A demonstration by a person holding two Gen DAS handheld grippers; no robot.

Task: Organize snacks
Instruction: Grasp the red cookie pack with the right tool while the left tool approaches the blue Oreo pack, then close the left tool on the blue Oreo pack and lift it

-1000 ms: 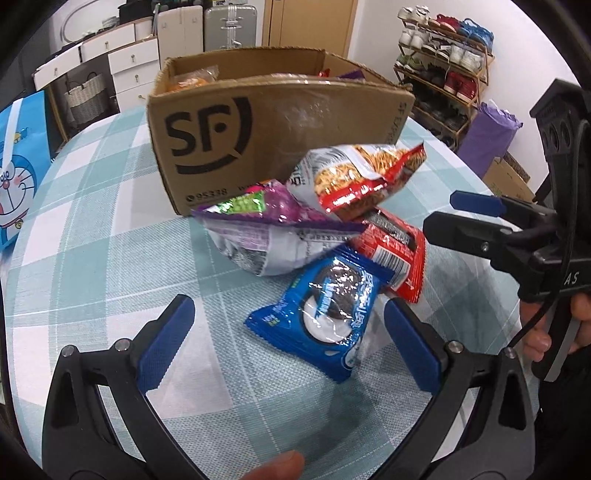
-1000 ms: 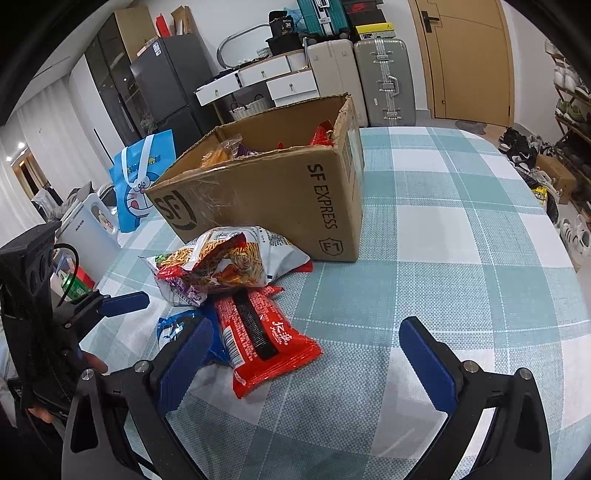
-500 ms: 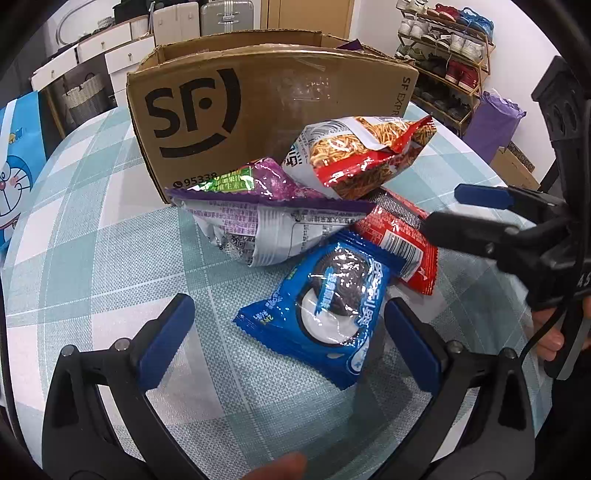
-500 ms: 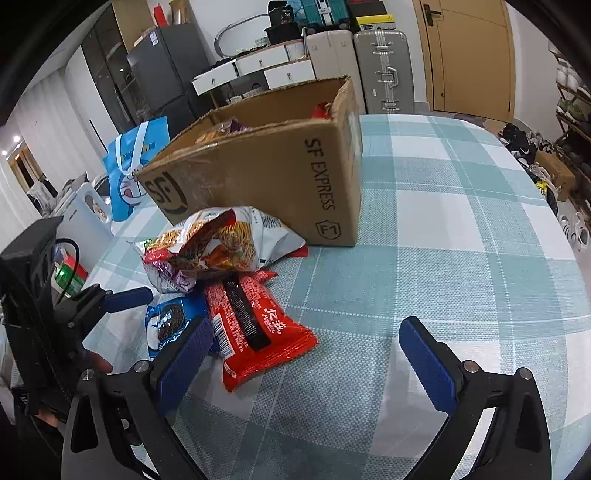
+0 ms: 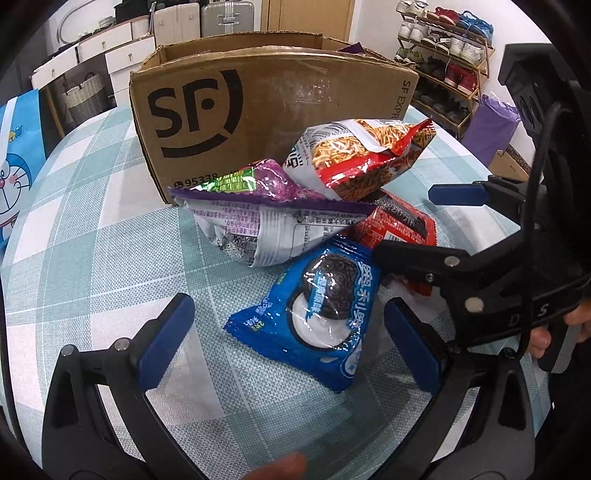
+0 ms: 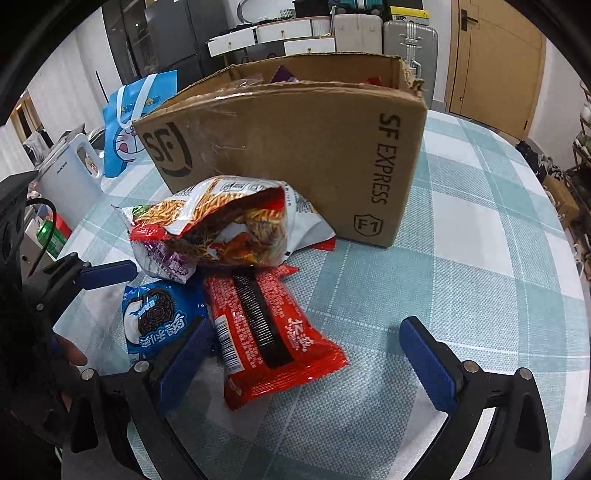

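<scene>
The left tongs [image 5: 288, 347] stand wide apart and empty, low over the checked counter [image 5: 96, 266], their blue pads on either side of the near end of a blue cookie packet [image 5: 314, 314] that lies flat on the cloth. The right tongs [image 6: 306, 365] are likewise spread wide with nothing between the pads; they straddle the near end of a long red snack packet [image 6: 273, 332], whose left edge lies against the cookie packet. In the left wrist view the right tongs reach in from the right, one black finger over the far corner of the cookie packet. Just beyond, a purple and white bag [image 5: 273, 225] lies on its side, and a red and white bag of noodle sticks [image 6: 229, 225] rests on top of it, leaning against the cardboard box [image 6: 295, 147]. The box stands open-topped on the counter, with wrappers just showing inside. Well behind it are white drawers [image 6: 280, 33] and suitcases [image 6: 406, 33].
</scene>
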